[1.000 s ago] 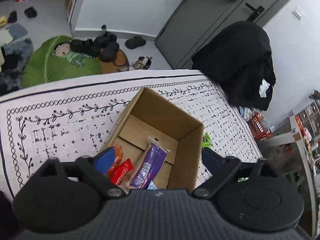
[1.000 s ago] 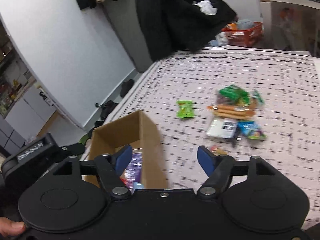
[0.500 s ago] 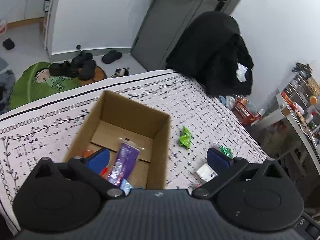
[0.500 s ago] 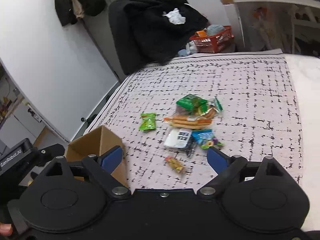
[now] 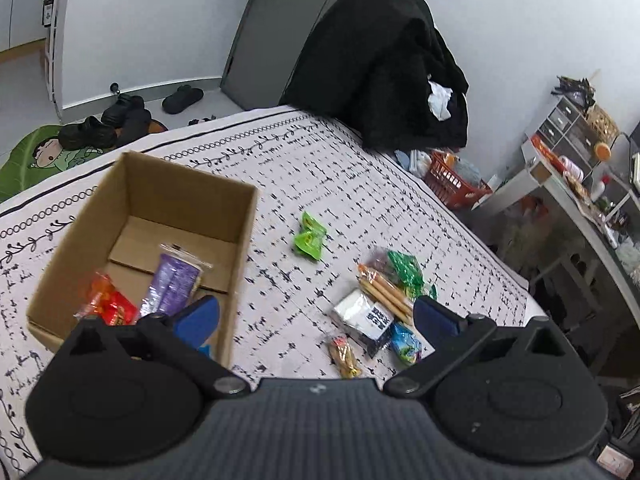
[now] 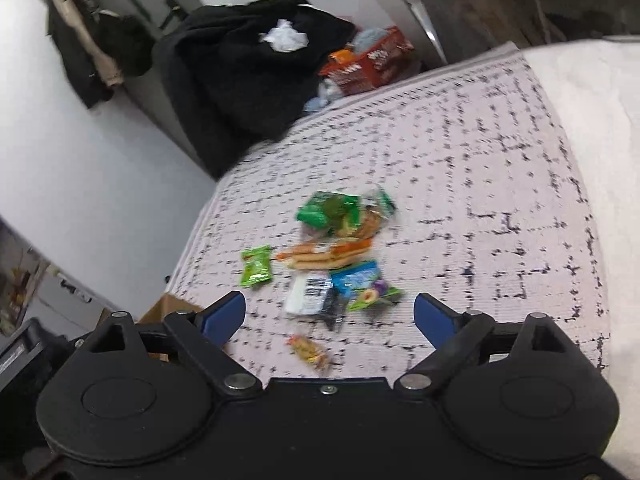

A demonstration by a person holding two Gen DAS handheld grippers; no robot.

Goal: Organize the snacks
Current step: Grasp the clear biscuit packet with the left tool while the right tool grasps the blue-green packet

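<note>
Both tongs, left (image 5: 316, 318) and right (image 6: 330, 316), gaped empty over the bed (image 5: 360, 184). The box (image 5: 188, 184) held some snacks; the loose pile (image 6: 336, 256) overlapped, so one pinch risked dragging neighbours or slipping off crinkly wrappers.
</note>
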